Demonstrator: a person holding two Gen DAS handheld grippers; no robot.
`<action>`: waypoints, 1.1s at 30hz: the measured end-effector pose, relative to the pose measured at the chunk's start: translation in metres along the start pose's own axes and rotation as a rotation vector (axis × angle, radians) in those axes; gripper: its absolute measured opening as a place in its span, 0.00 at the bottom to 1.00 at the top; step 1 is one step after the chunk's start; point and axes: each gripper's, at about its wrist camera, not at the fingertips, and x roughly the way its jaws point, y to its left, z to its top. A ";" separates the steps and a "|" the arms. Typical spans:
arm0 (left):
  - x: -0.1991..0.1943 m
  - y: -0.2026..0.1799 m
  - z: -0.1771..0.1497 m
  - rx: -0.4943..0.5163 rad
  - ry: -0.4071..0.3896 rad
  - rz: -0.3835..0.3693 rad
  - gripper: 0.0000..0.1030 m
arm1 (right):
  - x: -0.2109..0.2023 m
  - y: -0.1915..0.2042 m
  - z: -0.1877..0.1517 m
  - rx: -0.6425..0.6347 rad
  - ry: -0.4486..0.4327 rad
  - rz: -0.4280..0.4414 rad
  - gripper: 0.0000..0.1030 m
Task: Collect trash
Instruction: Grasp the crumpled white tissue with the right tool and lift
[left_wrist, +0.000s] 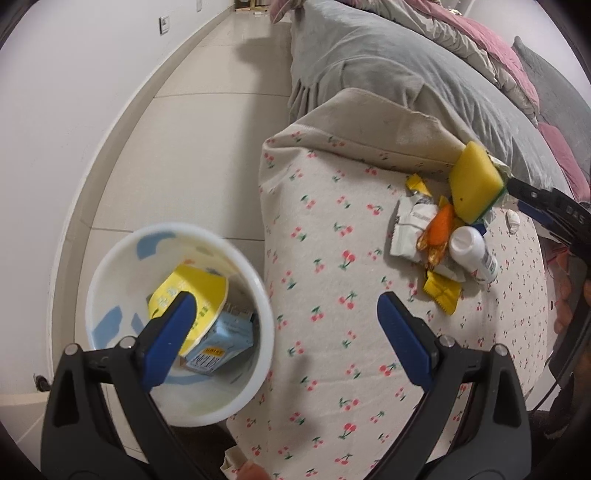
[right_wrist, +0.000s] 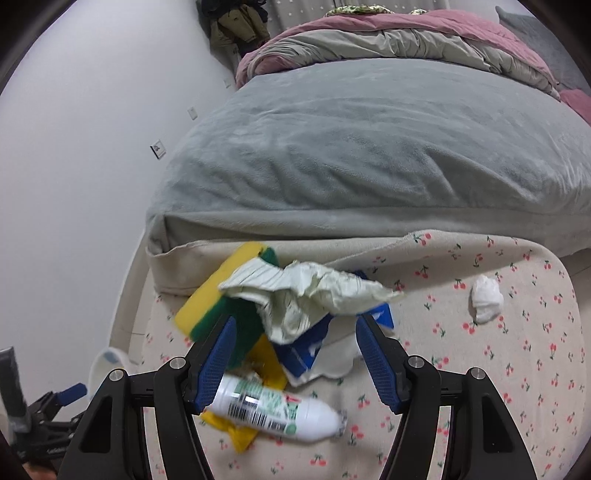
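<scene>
A pile of trash lies on the cherry-print cloth (left_wrist: 332, 236): a yellow-green sponge (left_wrist: 474, 184), a small white bottle (left_wrist: 472, 254), wrappers (left_wrist: 413, 225) and an orange piece (left_wrist: 441, 225). In the right wrist view the sponge (right_wrist: 210, 299), a crumpled pale paper (right_wrist: 306, 291), a blue packet (right_wrist: 306, 347) and the bottle (right_wrist: 273, 410) lie between and under my open right gripper (right_wrist: 293, 354). A white wad (right_wrist: 485, 299) lies apart at the right. My left gripper (left_wrist: 288, 332) is open and empty, above the white bin (left_wrist: 255, 280), which holds a yellow wrapper (left_wrist: 199, 291) and a blue carton (left_wrist: 221, 343).
A grey bed cover (right_wrist: 369, 147) rises just behind the cloth, with pink and beige bedding (right_wrist: 388, 33) further back. Tiled floor (left_wrist: 207, 122) and a white wall (left_wrist: 55, 110) run along the left. The bin stands on the floor beside the cloth-covered surface.
</scene>
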 end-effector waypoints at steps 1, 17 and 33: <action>0.000 -0.003 0.002 0.005 -0.001 -0.001 0.95 | 0.003 0.000 0.001 0.004 0.001 0.001 0.67; 0.008 -0.076 0.026 0.105 -0.035 -0.105 0.95 | -0.005 -0.017 0.010 -0.012 -0.008 0.058 0.18; 0.024 -0.139 0.047 0.161 -0.117 -0.238 0.79 | -0.046 -0.067 -0.008 0.066 0.032 0.009 0.19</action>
